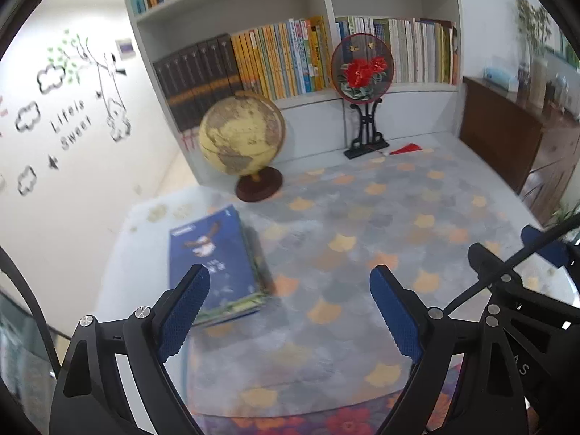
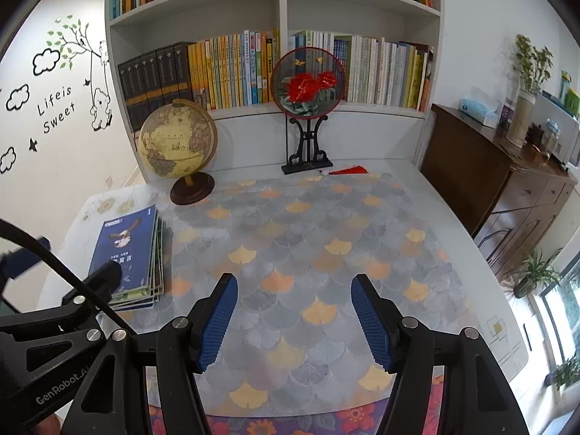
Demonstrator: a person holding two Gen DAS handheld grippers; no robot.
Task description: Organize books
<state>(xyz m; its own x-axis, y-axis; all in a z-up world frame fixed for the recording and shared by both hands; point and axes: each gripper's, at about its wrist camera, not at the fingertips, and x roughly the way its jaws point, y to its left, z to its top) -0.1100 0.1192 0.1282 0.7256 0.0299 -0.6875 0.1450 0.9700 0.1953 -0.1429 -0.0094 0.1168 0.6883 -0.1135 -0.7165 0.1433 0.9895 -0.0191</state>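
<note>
Left gripper point(image 1: 290, 279) and right gripper point(image 2: 294, 290): jaws apart, nothing held, above table point(image 2: 417, 188); book stack point(image 2: 125, 257) lies left

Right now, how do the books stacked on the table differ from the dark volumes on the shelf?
The stack of books lies flat on the table, covers up; the dark volumes stand upright on the bookshelf, spines out. The stack's top cover is blue with a bird picture; the volumes are near-black with an orange band. The stacked books look thin, the volumes thick. Neither is touched by a gripper.
</note>
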